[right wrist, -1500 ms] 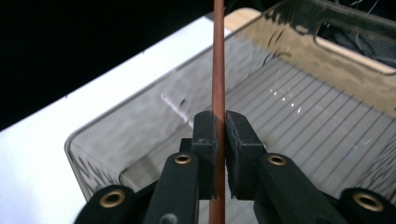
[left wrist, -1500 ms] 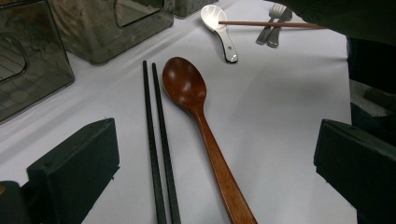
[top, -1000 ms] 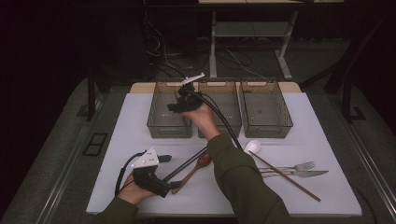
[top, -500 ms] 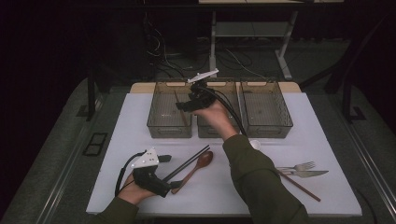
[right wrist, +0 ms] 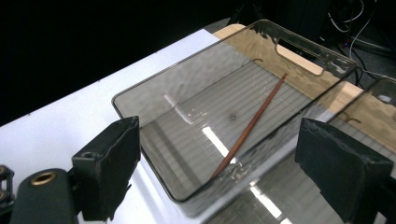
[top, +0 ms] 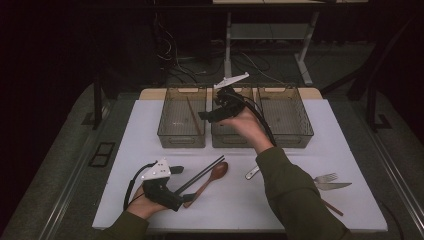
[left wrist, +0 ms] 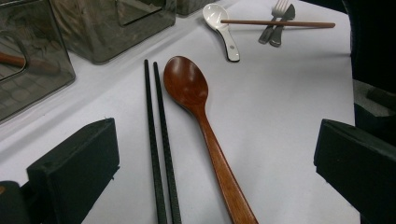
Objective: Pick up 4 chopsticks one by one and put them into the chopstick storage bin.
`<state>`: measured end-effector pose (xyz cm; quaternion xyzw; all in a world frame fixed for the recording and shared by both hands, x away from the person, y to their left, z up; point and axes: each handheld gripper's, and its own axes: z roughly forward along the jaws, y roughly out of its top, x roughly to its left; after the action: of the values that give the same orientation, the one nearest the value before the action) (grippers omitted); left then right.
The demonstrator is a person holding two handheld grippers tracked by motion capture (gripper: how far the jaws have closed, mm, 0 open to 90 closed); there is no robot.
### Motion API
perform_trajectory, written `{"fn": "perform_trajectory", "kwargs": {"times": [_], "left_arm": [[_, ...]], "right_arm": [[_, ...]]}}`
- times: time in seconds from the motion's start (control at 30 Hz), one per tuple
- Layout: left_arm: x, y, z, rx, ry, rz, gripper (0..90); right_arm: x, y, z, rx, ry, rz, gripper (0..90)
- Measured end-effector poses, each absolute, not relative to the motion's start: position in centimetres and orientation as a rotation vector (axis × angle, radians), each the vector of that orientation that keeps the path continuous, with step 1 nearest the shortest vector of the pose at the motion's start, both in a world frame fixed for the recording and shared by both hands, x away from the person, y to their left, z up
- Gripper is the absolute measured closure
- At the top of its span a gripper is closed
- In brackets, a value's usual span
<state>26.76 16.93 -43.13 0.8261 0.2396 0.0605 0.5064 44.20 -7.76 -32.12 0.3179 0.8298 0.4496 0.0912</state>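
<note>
A brown chopstick [top: 194,116] [right wrist: 250,123] lies slanted in the left clear bin [top: 181,137] [right wrist: 154,88]. My right gripper [top: 207,115] [right wrist: 224,144] hovers open and empty over the edge between the left and middle bins. My left gripper [top: 182,185] [left wrist: 215,140] rests open on the white table near the front left. A pair of black chopsticks [top: 200,175] [left wrist: 159,140] and a wooden spoon [top: 212,177] [left wrist: 196,102] lie between its jaws, untouched.
The middle bin [top: 227,137] and right bin [top: 285,117] stand beside the left one. A white ceramic spoon [left wrist: 222,23] [top: 251,173], a second brown chopstick [left wrist: 278,22] [top: 332,207], a fork [top: 325,177] and a knife [top: 334,186] lie at the front right.
My right gripper has shifted to the right, from above the left bin toward the middle bin. The right forearm now covers most of the white spoon. The left gripper has stayed put.
</note>
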Motion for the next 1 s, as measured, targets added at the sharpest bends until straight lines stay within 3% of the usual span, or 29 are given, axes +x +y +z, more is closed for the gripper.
{"fn": "perform_trajectory", "kwargs": {"times": [1.0], "left_arm": [[26.8, 17.0, -43.1, 1.996, 0.585, 0.146, 0.0]], "right_arm": [[40.6, -14.6, -32.8, 0.858, 2.491, 1.311, 14.0]]}}
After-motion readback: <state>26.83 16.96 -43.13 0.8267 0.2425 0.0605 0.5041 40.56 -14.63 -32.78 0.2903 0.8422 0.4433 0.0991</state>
